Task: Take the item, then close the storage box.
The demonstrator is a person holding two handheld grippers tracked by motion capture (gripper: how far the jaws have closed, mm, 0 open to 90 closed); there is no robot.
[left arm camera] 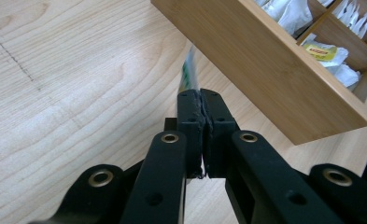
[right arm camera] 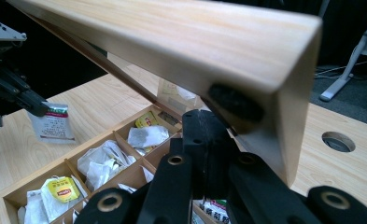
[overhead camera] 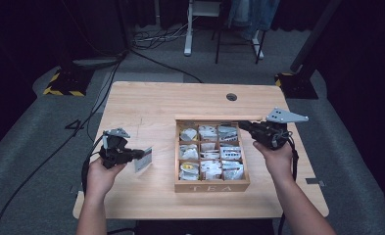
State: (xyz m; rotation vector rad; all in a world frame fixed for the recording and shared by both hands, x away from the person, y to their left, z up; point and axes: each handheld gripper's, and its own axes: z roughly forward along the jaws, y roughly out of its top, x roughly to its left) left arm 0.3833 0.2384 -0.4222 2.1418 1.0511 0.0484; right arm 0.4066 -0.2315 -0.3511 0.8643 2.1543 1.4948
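Nearest, the left gripper (overhead camera: 140,154), held near the table's (overhead camera: 146,103) left edge, has its jaws pinched on a tea packet (overhead camera: 143,159) hanging just above bare wood left of the tea box (overhead camera: 211,186), with open room around it. The box's nine compartments hold white and yellow packets. Farther right, the right gripper (overhead camera: 244,126), jaws pressed together, grips the raised lid's (right arm camera: 181,42) edge at the box's far-right corner.

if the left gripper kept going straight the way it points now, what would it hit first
Probably the wooden side wall of the tea box. The left gripper, shut on a tea bag packet, points toward that wall with bare table between them. Depth is hard to judge, so this is a best guess.
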